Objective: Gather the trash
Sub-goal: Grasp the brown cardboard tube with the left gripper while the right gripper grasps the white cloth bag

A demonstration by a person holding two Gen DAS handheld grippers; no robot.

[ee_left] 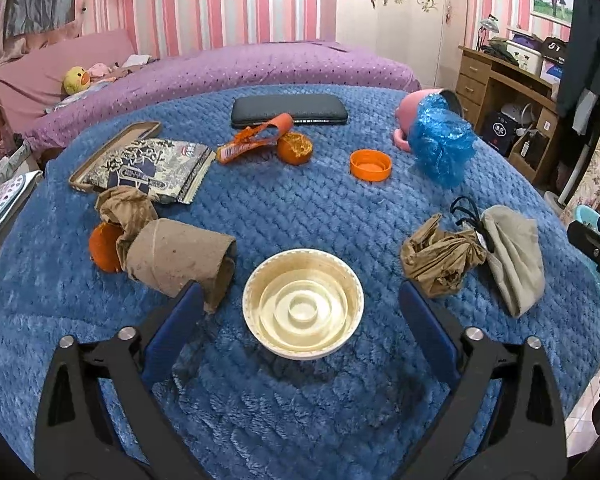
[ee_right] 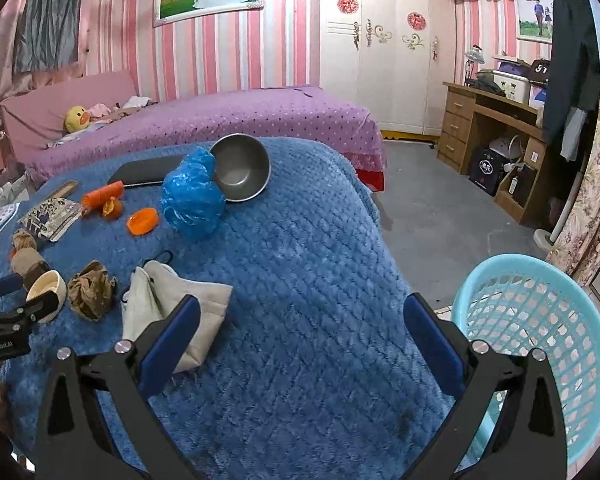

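Left wrist view puts your left gripper spread wide around the round cream plastic lid, which lies rim-up on the fuzzy blue blanket. Neither blue pad touches it. Your left-side finger overlaps the edge of the brown cardboard tube, crumpled brown paper stuffed in its far end, with a piece of orange peel just beside that. Off the other finger sits a crumpled brown paper wad, touching a beige cloth pouch with a black cord. Farther out lie an orange plastic cap, a half-peeled orange, a torn orange wrapper, a patterned foil snack packet, a black flat case, and a crinkled blue plastic bag against a tipped pink bowl.

Your right gripper also stands wide with only blanket between its fingers; its left finger overlaps the beige pouch. A light blue plastic basket sits beside the blanket's edge, just past the right finger.
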